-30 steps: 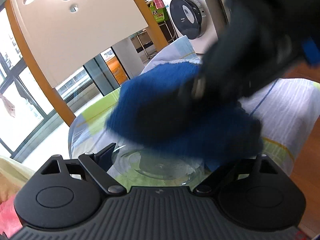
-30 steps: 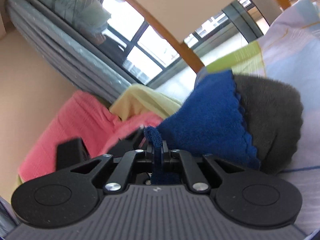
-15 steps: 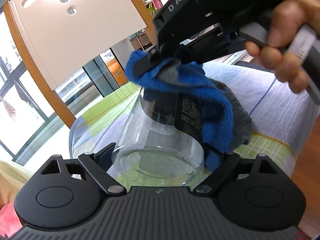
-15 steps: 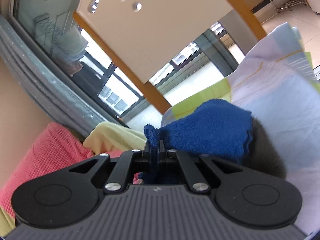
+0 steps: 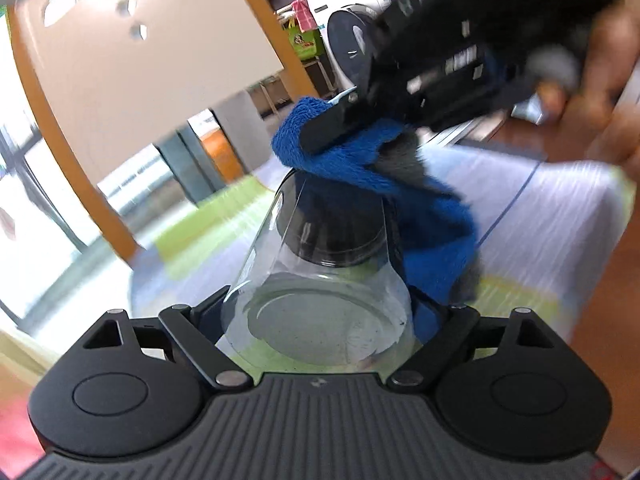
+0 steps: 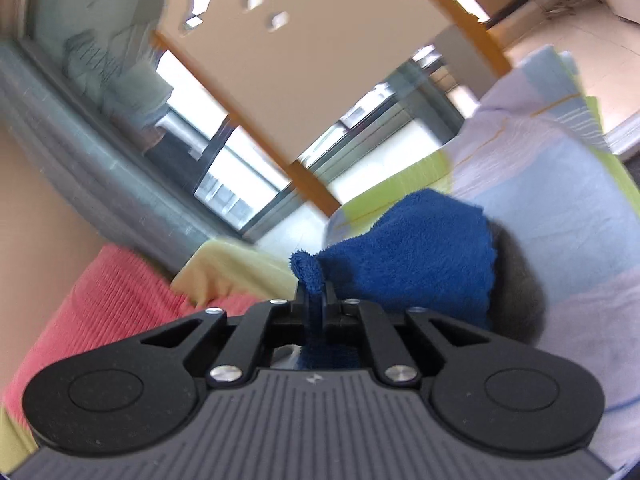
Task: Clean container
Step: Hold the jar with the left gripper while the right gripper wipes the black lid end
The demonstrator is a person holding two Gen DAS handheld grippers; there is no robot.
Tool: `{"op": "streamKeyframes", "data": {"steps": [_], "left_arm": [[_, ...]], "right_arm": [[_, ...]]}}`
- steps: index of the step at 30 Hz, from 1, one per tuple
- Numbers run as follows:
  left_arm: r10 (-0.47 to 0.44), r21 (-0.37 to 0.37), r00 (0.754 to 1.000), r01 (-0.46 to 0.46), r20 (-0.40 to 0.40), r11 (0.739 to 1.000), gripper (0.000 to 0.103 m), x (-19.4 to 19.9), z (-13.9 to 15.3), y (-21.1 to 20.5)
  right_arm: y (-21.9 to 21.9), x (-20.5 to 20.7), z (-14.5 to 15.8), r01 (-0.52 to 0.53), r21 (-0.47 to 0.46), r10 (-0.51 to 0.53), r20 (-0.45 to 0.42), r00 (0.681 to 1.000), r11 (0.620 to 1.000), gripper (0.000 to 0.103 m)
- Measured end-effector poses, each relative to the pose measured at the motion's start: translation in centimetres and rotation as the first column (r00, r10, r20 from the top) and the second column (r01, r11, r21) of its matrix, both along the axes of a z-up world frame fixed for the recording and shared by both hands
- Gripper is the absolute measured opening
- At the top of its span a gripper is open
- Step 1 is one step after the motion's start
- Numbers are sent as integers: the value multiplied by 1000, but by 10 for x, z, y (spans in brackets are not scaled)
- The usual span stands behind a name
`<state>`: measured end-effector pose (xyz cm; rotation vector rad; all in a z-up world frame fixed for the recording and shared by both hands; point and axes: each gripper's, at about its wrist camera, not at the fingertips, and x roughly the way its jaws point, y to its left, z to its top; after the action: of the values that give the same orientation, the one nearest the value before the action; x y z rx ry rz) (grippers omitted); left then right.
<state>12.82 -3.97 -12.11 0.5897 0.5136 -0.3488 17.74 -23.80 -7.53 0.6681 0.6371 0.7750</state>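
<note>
Left wrist view showed the left gripper (image 5: 320, 312) clamped on a clear jar (image 5: 324, 280), held tilted over the table (image 5: 560, 216). To its right, the right gripper (image 5: 320, 140) pinched a blue cloth (image 5: 400, 192) shut, draped at the jar's mouth. Wiping well probably called for a firm, steady hold on the jar.

Washing machine (image 5: 352, 44) behind; striped tablecloth (image 5: 552, 216); pink fabric (image 6: 100, 300), yellow fabric (image 6: 236, 268).

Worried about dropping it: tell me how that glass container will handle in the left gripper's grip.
The glass container looks smooth and clear, so probably slippery and breakable. The left gripper clamps only its base, so pushes from the blue cloth may tilt it. It looks rigid, unlike the cloth.
</note>
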Motion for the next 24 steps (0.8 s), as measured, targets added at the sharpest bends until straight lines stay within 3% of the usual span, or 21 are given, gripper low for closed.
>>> {"op": "streamKeyframes", "data": {"steps": [3, 6, 10, 19, 22, 24], "left_arm": [[-1, 42, 1000, 1, 9, 999, 88, 4, -8, -3], [2, 46, 1000, -2, 0, 999, 88, 7, -9, -4], [11, 29, 1000, -11, -20, 1000, 88, 11, -11, 0], [9, 33, 1000, -8, -16, 999, 88, 14, -16, 1], [12, 19, 1000, -12, -24, 1000, 88, 17, -16, 3], [27, -34, 997, -29, -74, 999, 88, 24, -14, 8]], "right_arm": [[20, -16, 1, -118, 23, 118, 3, 993, 993, 5], [37, -18, -10, -144, 8, 144, -21, 989, 990, 5], [35, -2, -21, -88, 67, 91, -47, 995, 994, 1], [29, 34, -7, 63, -115, -52, 95, 994, 991, 0], [23, 41, -9, 75, -87, -68, 78, 995, 993, 0], [22, 42, -11, 79, -69, -74, 71, 995, 995, 0]]}}
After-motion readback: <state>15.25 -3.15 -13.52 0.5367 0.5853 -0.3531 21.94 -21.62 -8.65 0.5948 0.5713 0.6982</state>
